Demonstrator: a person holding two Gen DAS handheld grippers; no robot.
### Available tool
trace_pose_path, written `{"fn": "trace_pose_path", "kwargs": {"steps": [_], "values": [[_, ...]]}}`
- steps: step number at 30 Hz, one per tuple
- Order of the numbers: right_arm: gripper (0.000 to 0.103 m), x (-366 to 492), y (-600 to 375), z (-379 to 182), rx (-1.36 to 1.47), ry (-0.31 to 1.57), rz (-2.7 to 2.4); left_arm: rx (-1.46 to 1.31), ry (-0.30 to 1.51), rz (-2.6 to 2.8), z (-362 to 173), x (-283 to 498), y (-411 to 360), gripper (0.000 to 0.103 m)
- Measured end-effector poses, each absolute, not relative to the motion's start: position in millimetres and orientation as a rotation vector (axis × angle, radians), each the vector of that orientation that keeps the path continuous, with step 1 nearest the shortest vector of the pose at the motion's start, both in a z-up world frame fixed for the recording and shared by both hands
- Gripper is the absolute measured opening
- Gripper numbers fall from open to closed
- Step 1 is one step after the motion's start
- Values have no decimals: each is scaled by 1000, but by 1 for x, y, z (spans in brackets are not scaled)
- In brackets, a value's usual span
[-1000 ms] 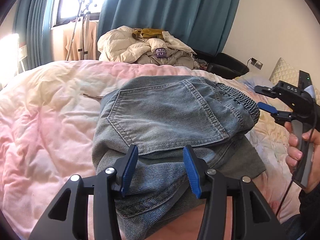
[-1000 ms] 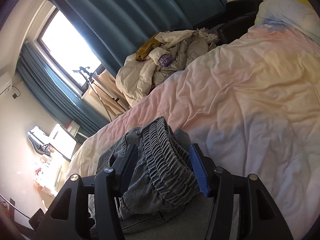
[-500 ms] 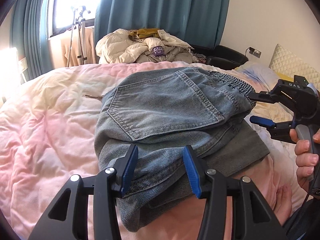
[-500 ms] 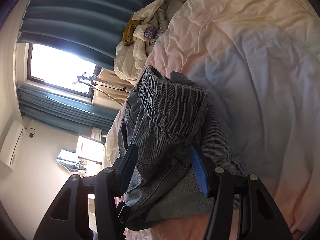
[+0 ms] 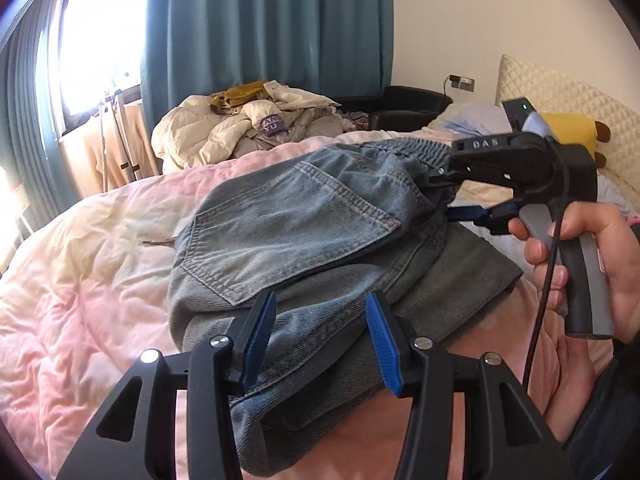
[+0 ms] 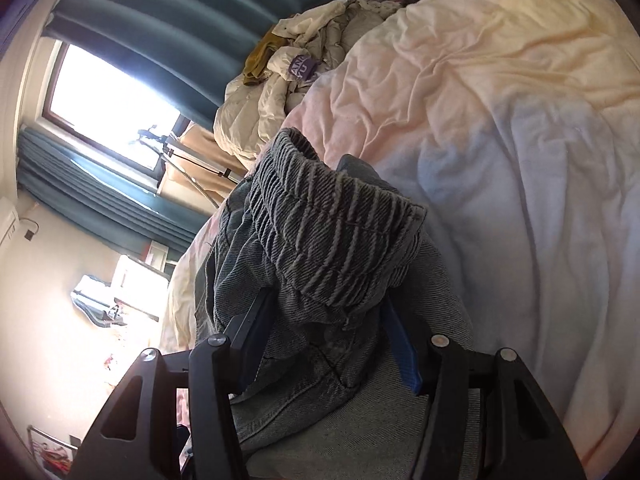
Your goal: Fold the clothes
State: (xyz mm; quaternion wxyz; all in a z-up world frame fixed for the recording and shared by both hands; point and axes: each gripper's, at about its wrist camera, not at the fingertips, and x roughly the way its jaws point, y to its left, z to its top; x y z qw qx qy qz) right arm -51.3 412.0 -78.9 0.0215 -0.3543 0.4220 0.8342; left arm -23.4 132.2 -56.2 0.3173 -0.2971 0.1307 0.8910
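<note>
Folded light-blue jeans (image 5: pixel 288 220) lie in a thick stack on the pink quilt (image 5: pixel 80 260), back pocket up. My left gripper (image 5: pixel 322 340) clamps the near edge of the stack, with denim filling the gap between its blue pads. In the left wrist view my right gripper (image 5: pixel 442 194) bites into the waistband end at the right, held by a hand (image 5: pixel 592 248). From the right wrist camera, the ribbed elastic waistband (image 6: pixel 332 216) bulges out between the fingers of the right gripper (image 6: pixel 328 336), which is shut on the bundle.
A pile of cream jackets and other clothes (image 5: pixel 248 128) sits at the bed's far end before teal curtains (image 5: pixel 260 20). A black armchair (image 5: pixel 412 104), a quilted cream headboard (image 5: pixel 560 96) and a yellow plush toy (image 5: pixel 576 128) are at the right. Wrinkled quilt (image 6: pixel 500 140) spreads beyond the jeans.
Both wrists have rolled, tilting the room. The right gripper has sunk and closed in on the waistband end. The jeans stay put between the left fingers.
</note>
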Motion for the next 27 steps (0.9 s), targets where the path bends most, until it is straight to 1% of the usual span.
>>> {"fn": "trace_pose_path", "kwargs": {"steps": [2, 4, 7, 9, 11, 12, 14, 15, 18, 21, 22, 26, 27], "values": [[55, -50, 408, -75, -1078, 1274, 2615, -813, 399, 2321, -64, -22, 140, 48], [52, -48, 409, -74, -1051, 1277, 2632, -834, 414, 2324, -70, -23, 144, 48], [41, -45, 409, -74, -1046, 1277, 2623, -818, 431, 2351, -71, -21, 148, 48], [37, -43, 407, -70, -1046, 1249, 2630, -820, 444, 2379, -72, -21, 150, 48], [29, -40, 404, -61, -1023, 1206, 2665, -841, 457, 2380, -74, -22, 150, 48], [28, -38, 401, -57, -1009, 1182, 2685, -844, 459, 2379, -75, -21, 150, 48], [20, -34, 397, -48, -974, 1150, 2727, -839, 457, 2383, -73, -19, 148, 48], [18, -33, 395, -45, -958, 1142, 2747, -835, 457, 2388, -73, -19, 147, 48], [15, -29, 391, -36, -938, 1083, 2757, -820, 424, 2442, -71, -20, 144, 38], [12, -23, 389, -34, -941, 1065, 2751, -840, 277, 2486, -63, -26, 131, 17], [12, -21, 390, -34, -939, 1091, 2748, -834, 227, 2495, -59, -26, 125, 13], [11, -6, 390, -27, -899, 1156, 2762, -775, 73, 2512, -39, -20, 101, 11], [11, -2, 388, -24, -888, 1160, 2767, -763, 45, 2510, -34, -17, 96, 7]]}}
